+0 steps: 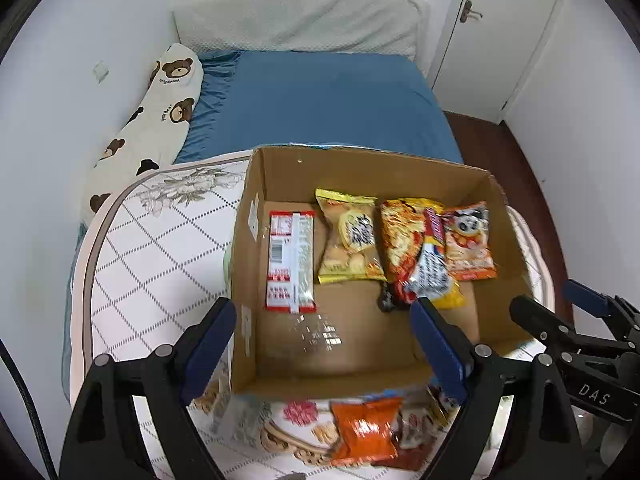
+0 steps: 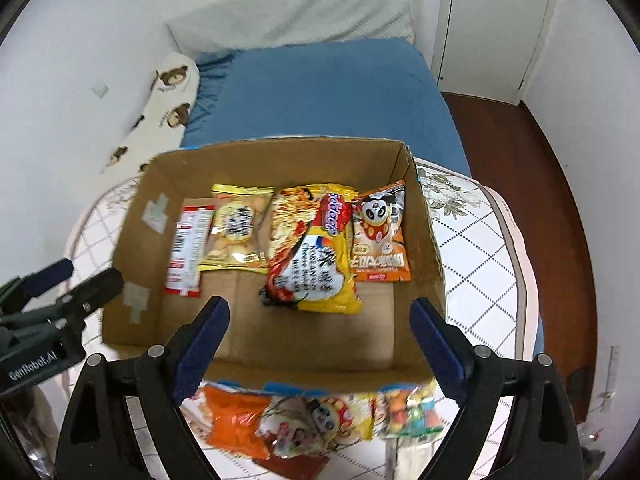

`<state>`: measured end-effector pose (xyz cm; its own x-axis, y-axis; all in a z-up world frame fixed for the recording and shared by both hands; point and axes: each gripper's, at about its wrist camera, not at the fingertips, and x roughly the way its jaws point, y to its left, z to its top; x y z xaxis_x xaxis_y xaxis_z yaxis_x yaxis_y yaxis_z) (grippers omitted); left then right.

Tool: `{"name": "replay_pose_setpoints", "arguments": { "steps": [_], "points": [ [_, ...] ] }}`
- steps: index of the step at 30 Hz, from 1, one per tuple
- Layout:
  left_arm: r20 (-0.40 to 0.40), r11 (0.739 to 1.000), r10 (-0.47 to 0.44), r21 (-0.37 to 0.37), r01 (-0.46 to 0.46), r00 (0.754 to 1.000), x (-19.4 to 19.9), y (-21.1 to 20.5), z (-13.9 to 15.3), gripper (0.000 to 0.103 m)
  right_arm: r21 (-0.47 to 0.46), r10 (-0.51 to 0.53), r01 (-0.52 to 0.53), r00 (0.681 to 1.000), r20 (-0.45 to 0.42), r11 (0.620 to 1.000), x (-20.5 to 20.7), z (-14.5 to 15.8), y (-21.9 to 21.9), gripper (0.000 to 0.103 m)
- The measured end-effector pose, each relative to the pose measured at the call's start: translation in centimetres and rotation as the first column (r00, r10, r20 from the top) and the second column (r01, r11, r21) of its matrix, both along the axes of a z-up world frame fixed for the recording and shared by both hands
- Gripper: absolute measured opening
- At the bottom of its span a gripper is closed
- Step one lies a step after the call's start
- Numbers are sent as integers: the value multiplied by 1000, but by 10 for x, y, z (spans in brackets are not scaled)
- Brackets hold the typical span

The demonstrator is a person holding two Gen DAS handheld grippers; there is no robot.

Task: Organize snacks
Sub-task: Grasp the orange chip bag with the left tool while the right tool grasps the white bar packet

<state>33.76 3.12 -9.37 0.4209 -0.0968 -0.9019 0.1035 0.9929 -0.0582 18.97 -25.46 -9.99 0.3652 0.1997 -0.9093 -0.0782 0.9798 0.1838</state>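
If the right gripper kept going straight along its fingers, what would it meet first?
Probably the bare floor of the cardboard box, just short of the yellow noodle packet. The right gripper is open and empty, over the near wall; depth is uncertain.

Snacks in an open cardboard box (image 2: 424,248)

Red-white pack (image 2: 188,246), yellow biscuits (image 2: 236,236), noodle bag (image 2: 312,248), panda pack (image 2: 380,232) lie flat in a row; loose packets (image 2: 316,420) lie outside.
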Motion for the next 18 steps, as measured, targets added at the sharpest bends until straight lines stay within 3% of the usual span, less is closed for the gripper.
{"name": "replay_pose_setpoints", "arguments": {
  "steps": [5, 9, 13, 18],
  "points": [
    [-4, 1000, -2, -21, 2, 1000, -30, 0, 4, 89, 59, -25, 25, 1000, 8, 998, -37, 12, -11, 93],
    [-53, 999, 1, -46, -3, 999, -56, -3, -13, 89, 82, -64, 65, 998, -22, 994, -67, 2, -31, 94],
    [-144, 1000, -11, -28, 7, 989, -80, -14, -49, 89, 82, -112, 121, 988, -106, 989, -88, -32, -57, 94],
    [-237, 999, -18, 25, 25, 971, -96, -30, -96, 89, 48, -167, 184, 954, -247, 982, -110, -97, -90, 94]
  ]
}}
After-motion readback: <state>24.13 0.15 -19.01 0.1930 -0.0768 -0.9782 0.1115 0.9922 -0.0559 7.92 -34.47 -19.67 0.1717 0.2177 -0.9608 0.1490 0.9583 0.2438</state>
